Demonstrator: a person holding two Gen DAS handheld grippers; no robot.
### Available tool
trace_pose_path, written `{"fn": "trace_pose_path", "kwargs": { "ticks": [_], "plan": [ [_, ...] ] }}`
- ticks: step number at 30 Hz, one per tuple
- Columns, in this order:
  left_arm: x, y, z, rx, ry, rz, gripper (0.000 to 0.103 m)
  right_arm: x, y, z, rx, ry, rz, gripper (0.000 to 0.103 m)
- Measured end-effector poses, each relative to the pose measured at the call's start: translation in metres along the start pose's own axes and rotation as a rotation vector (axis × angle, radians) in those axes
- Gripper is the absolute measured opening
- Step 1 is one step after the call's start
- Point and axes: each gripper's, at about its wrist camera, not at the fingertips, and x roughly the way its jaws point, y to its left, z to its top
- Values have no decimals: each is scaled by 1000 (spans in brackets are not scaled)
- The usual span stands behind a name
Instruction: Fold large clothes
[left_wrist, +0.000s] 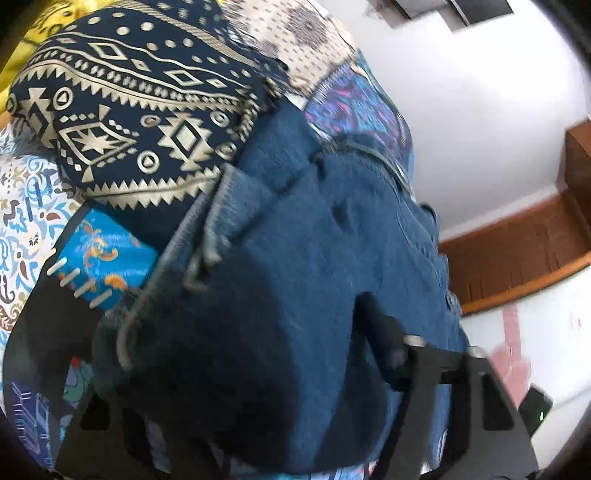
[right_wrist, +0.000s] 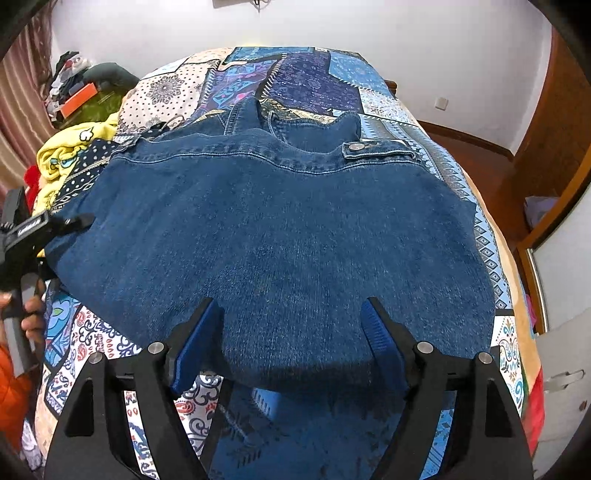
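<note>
My right gripper stands spread over the denim garment's near hem; my left gripper pinches its left edge.

I see a heavy blue denim garment, matt and faintly mottled, with pale stitched seams and a dull metal snap at one o'clock. Beneath it lies the smooth printed cotton bedspread. My right gripper shows ribbed blue rubber pads on matt black plastic arms with bright metal pins. Varnished wood skirting gleams at three o'clock.
</note>
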Motion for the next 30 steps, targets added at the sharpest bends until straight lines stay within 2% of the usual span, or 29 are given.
{"fn": "trace_pose_path", "kwargs": {
  "ticks": [3,6,8,12,16,20,24,26,30],
  "plan": [
    [-8,-3,3,-21,-56,9,36,0,1,2,-5,12,-7,77],
    [-26,-29,1,69,-125,47,24,-2,2,5,-10,32,-9,77],
    [-42,-51,1,132,-168,59,22,-6,5,8,-20,30,-13,77],
    [-72,-91,0,244,-240,15,20,-18,14,16,-44,-1,-19,77],
    [-111,-124,-3,324,-329,-9,19,-33,33,29,-55,-53,27,77],
    [-151,-122,-2,305,-413,-3,18,-40,68,44,-77,-89,123,77],
    [-179,-112,-4,310,-460,56,18,-22,111,52,-136,-55,200,77],
    [-184,-104,-2,303,-465,83,18,-6,136,52,-182,-17,220,77],
    [-182,-86,-2,288,-437,117,18,28,170,45,-247,57,203,77]
  ]
}}
